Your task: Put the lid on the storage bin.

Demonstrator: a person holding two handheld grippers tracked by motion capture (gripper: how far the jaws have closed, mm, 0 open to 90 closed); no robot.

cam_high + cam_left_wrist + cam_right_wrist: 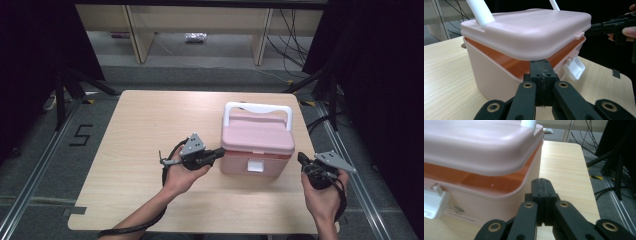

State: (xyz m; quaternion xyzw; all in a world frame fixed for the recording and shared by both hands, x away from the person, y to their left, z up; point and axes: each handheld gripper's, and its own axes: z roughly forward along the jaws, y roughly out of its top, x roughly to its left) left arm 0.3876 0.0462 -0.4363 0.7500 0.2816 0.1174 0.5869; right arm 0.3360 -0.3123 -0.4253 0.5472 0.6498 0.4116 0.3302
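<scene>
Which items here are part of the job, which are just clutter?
In play: pink box, its white latch, left gripper, right gripper, both shut.
Lying about: floor tape marks, cables, small packet under the shelves.

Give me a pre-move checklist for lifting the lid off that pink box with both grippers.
1. Left gripper at the pink box, jaws shut and empty: ok.
2. Right gripper at the opposite side, jaws shut and empty: ok.
3. Lid raised off the orange rim: ok, gap shows on both sides.
4. White latch released: ok, it hangs loose.
5. White handle upright, out of the way: ok.
6. Box contents: cannot tell.
</scene>
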